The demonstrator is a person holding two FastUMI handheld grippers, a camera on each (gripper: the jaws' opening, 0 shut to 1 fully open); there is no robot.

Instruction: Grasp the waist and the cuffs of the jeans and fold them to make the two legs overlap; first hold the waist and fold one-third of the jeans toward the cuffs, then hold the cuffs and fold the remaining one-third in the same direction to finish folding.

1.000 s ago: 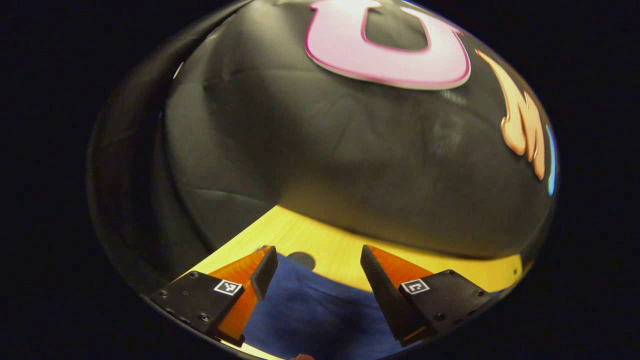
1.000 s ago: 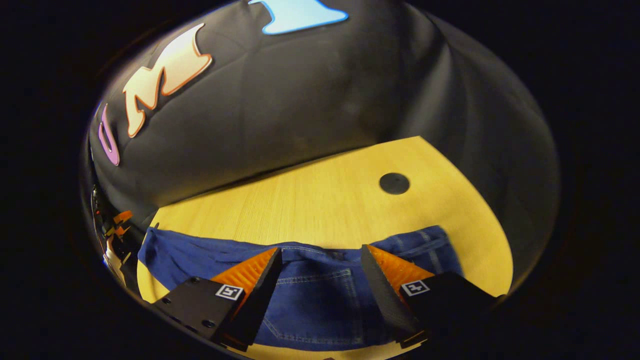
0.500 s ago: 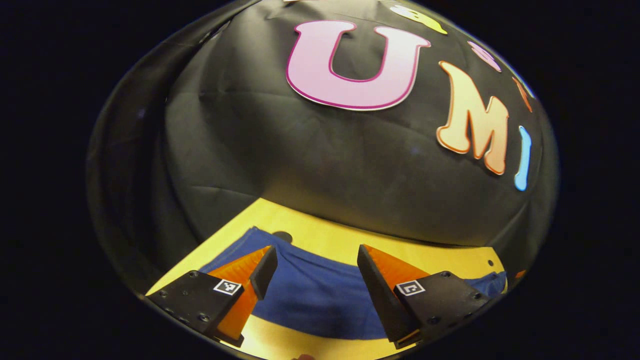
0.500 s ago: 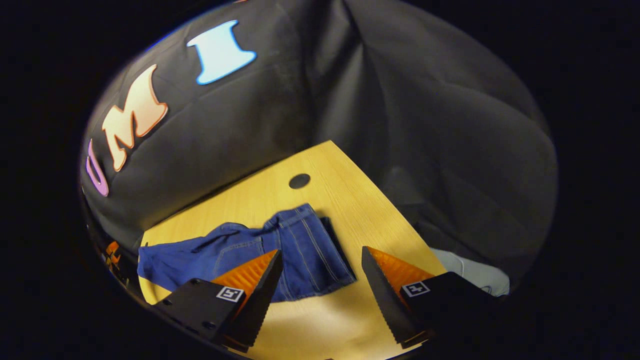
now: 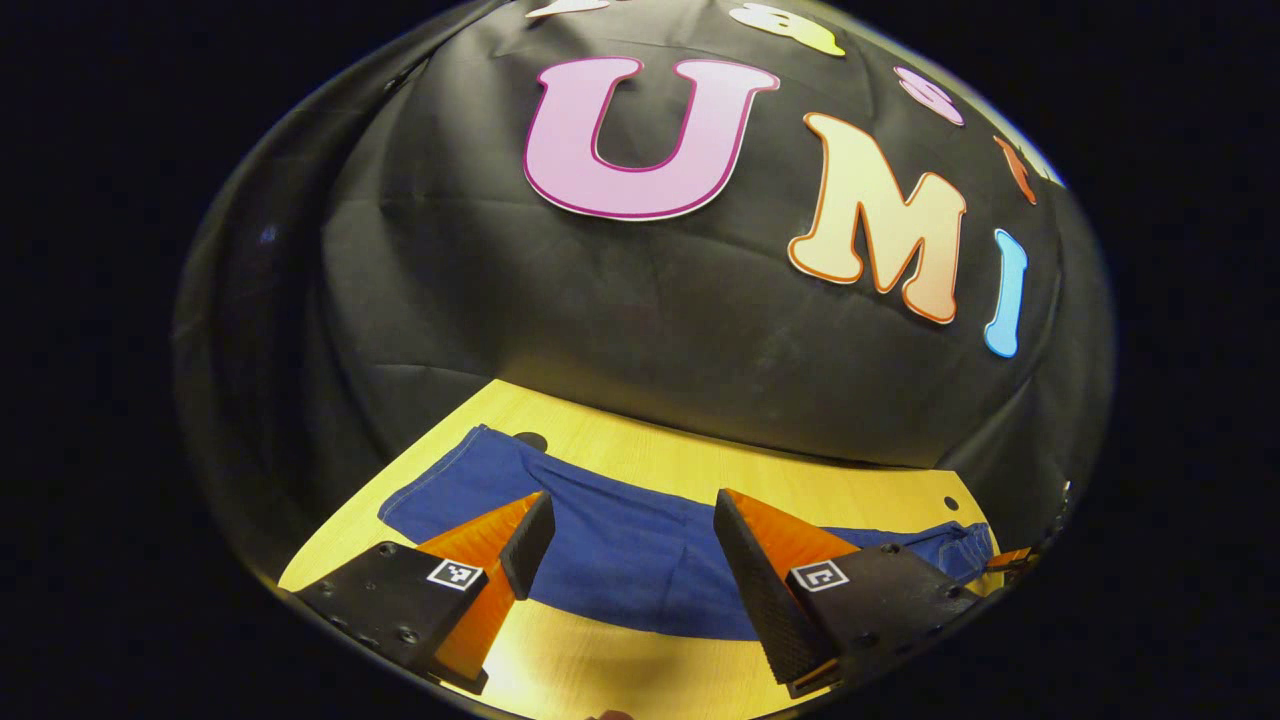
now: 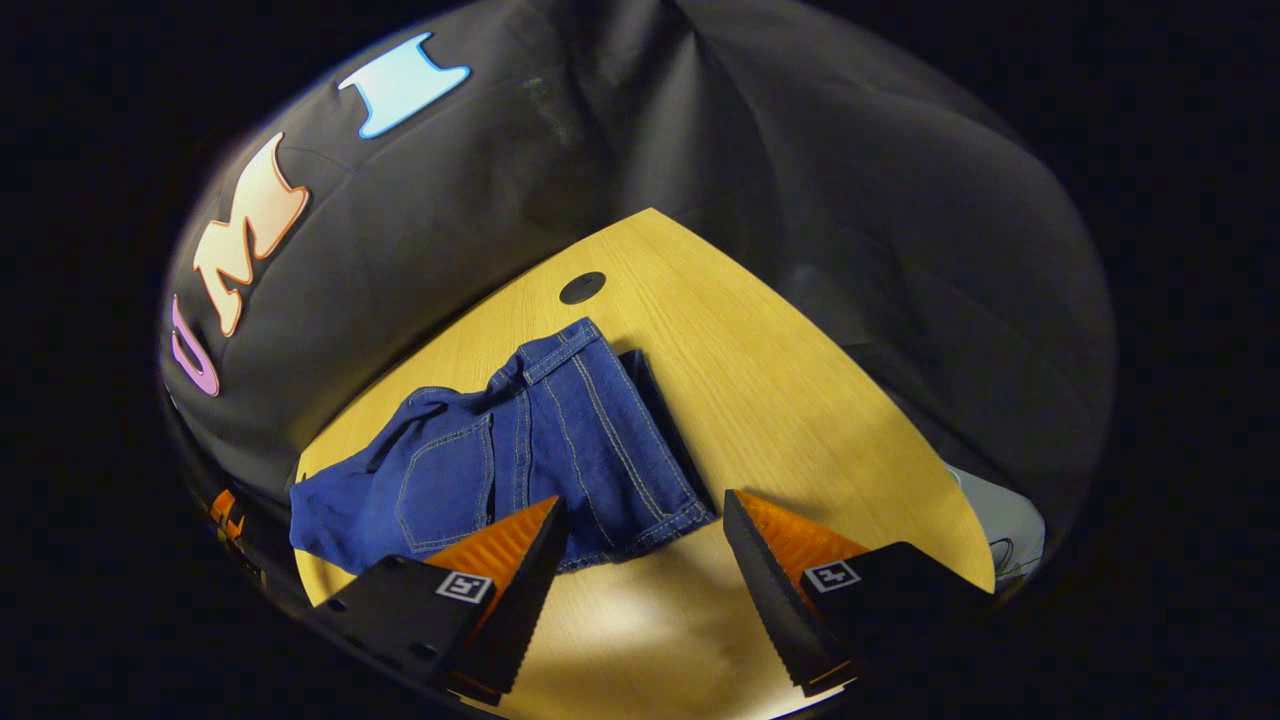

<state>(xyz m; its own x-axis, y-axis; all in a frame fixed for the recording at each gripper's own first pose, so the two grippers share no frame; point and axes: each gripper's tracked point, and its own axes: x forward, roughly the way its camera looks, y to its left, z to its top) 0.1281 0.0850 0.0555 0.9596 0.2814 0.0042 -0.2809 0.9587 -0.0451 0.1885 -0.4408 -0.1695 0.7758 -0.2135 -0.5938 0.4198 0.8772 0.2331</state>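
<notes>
The left claw [image 5: 630, 545] was wide open, holding nothing. The jeans [image 5: 620, 550] lay flat just ahead on the counter [image 5: 700, 465]. The right claw [image 6: 640, 550] was open too, with the jeans [image 6: 520, 450] ahead, leftward.

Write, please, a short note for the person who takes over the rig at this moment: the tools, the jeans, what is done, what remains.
Left tool: open, holding nothing, above the leg end of the jeans.
Right tool: open, holding nothing, above the waist end of the jeans.
The jeans lie lengthwise on the wooden table, legs seemingly overlapped, a back pocket facing up.
Done: apparently the leg overlap.
Left: fold the waist third toward the cuffs, then the cuff third over.
</notes>
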